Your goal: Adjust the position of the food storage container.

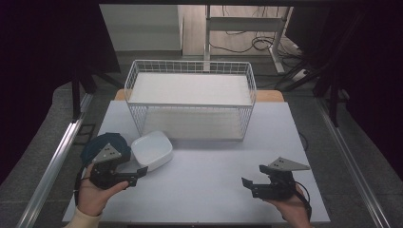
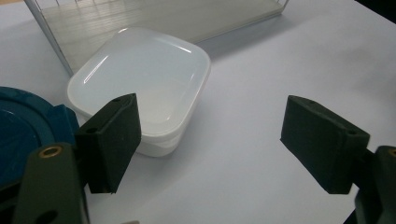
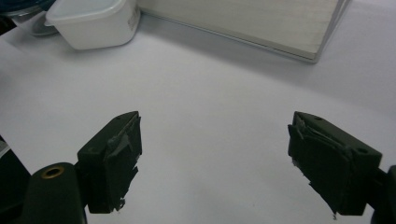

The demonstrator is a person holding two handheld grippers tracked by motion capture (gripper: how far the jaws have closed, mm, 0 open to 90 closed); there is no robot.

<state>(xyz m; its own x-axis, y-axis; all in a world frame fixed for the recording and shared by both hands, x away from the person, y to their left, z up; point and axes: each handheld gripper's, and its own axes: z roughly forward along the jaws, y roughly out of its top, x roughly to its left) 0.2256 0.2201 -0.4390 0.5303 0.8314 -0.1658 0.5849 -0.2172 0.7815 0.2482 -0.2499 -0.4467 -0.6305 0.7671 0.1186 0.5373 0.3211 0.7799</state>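
Note:
A white square bowl (image 1: 152,149) sits on the white table (image 1: 214,161), just in front of the left end of a white wire rack (image 1: 190,95). Beside the bowl lies a dark blue round dish (image 1: 107,142), partly hidden under my left gripper (image 1: 137,175). That gripper is open with nothing between its jaws, and it points right, just short of the bowl's near corner. In the left gripper view the bowl (image 2: 140,84) lies just beyond the left jaw, with the blue dish (image 2: 23,135) at the left edge. My right gripper (image 1: 252,175) stands open over bare table at the front right.
The wire rack has two pale shelf boards and spans the back middle of the table. In the right gripper view the bowl (image 3: 93,23) and the rack's lower board (image 3: 243,23) lie far ahead. Metal rails run along both sides of the table.

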